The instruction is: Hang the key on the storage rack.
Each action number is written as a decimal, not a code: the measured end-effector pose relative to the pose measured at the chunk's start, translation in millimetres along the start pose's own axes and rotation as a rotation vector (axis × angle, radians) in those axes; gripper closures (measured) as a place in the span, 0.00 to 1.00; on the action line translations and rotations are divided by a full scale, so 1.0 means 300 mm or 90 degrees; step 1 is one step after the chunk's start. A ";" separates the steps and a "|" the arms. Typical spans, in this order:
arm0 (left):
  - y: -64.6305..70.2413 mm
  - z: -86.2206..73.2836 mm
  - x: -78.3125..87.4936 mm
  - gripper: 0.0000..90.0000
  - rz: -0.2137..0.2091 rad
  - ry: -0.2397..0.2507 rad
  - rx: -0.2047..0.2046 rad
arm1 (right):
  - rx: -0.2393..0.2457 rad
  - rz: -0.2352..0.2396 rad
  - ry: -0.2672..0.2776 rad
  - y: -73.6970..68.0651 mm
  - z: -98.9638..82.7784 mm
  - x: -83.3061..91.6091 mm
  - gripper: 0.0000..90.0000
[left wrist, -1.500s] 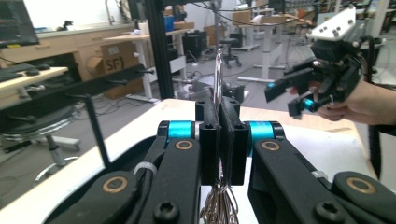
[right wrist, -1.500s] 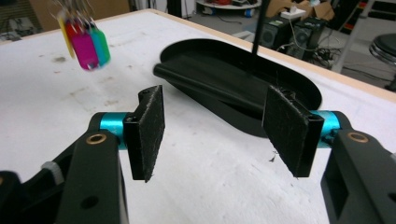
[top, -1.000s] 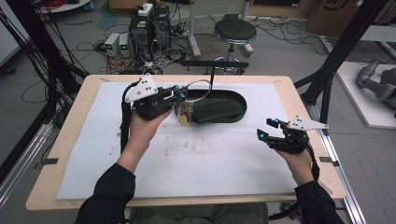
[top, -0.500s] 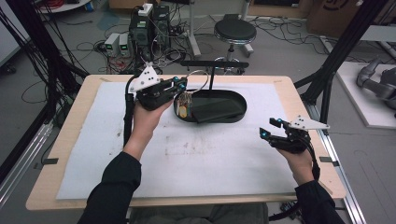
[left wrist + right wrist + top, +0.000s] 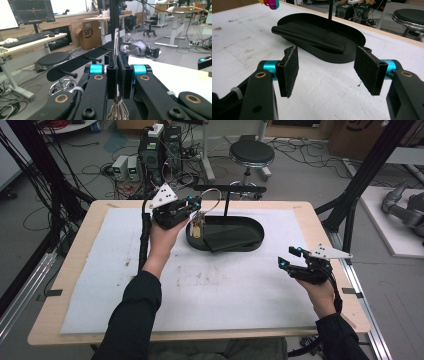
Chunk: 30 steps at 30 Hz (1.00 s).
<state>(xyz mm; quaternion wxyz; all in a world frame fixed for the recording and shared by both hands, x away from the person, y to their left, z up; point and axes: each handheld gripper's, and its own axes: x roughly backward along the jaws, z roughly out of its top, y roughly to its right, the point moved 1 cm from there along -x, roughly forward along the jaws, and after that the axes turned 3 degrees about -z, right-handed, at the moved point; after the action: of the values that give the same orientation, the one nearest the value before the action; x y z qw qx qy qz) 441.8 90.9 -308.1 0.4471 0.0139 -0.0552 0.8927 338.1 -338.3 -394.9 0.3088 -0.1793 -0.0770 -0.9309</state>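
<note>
My left gripper [image 5: 194,205] is shut on a metal key ring [image 5: 211,196], held over the left end of the black oval tray [image 5: 255,245]. A bunch of keys with a coloured charm [image 5: 198,228] dangles under it. In the left gripper view the ring [image 5: 116,41] stands up from the closed pads, the keys [image 5: 117,112] hang below, and the black peg bar [image 5: 75,65] lies just beyond. That bar [image 5: 230,188] stands on a post over the tray. A black wallet [image 5: 234,239] lies in the tray. My right gripper [image 5: 289,259] rests open at the right, pads [image 5: 290,70] apart and empty.
White foam sheet [image 5: 230,295] covers the wooden table. In the right gripper view the tray [image 5: 354,33], the wallet [image 5: 312,33] and the charm [image 5: 270,3] lie ahead. A stool [image 5: 251,155], electronics boxes and cables sit on the floor beyond the far edge.
My left hand has carried the keys away from the person and slightly right, closer to the peg bar. The right hand has stayed put.
</note>
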 end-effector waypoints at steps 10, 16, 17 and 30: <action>-0.051 -0.047 -0.039 0.96 0.038 -0.028 0.024 | -0.004 0.000 0.001 0.007 -0.002 -0.001 0.41; -0.075 -0.072 -0.054 0.96 0.055 -0.034 0.040 | -0.005 -0.003 0.002 0.007 -0.002 0.000 0.41; -0.078 -0.075 -0.056 0.96 0.056 -0.035 0.041 | -0.004 -0.002 0.003 0.008 -0.002 0.000 0.41; -0.113 -0.127 -0.082 0.96 0.080 -0.051 0.082 | -0.006 0.000 0.000 0.010 -0.006 -0.001 0.41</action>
<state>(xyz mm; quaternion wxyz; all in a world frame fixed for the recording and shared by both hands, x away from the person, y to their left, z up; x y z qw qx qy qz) 484.7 95.7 -344.8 0.3856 0.0746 -0.0161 0.9195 339.7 -340.8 -396.6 0.3077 -0.1810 -0.0726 -0.9313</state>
